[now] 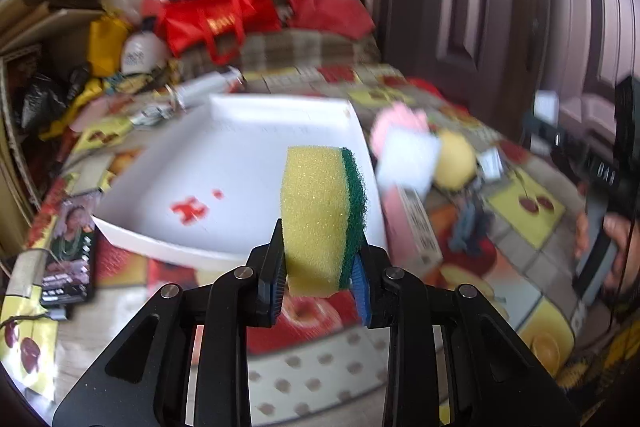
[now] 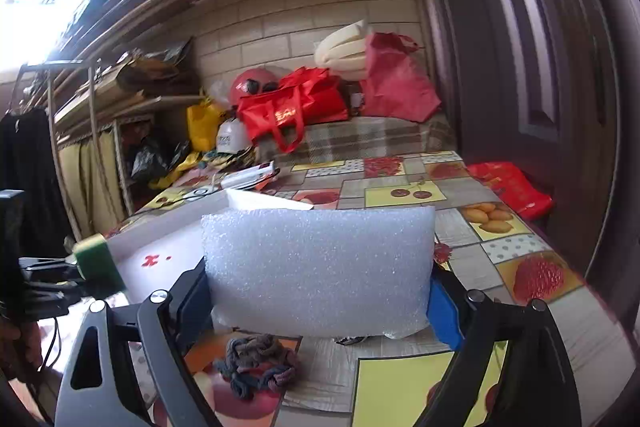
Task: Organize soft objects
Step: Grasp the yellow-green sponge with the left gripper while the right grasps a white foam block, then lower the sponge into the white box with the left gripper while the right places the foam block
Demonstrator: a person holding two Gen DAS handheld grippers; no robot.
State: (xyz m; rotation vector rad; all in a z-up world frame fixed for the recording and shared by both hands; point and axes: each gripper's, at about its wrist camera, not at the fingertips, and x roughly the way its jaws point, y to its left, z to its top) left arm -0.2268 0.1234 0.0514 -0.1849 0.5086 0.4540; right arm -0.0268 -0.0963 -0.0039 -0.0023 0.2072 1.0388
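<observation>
Carrying phase: yellow/green sponge [image 1: 323, 215] was pinched in left gripper [image 1: 320, 267] above white tray [image 1: 224, 147], white foam block [image 2: 318, 271] clamped in right gripper [image 2: 320, 291] nr tray; next prob lower + release into tray.

Grippers: two, left gripper [image 1: 320, 267] and right gripper [image 2: 320, 291].
Yellow-green scouring sponge [image 1: 322, 215]: one.
White foam block [image 2: 318, 267]: one.
White tray [image 1: 240, 163]: one.
Yellow round sponge [image 1: 456, 161]: one.
Pink soft pad [image 1: 396, 121]: one.
Tangled yarn bundle [image 2: 256, 363]: one.
Red bags: two, red tote bag [image 2: 288, 107] and red cloth bag [image 2: 396, 83].
Helmets: two, red helmet [image 2: 250, 83] and white helmet [image 2: 232, 137].
</observation>
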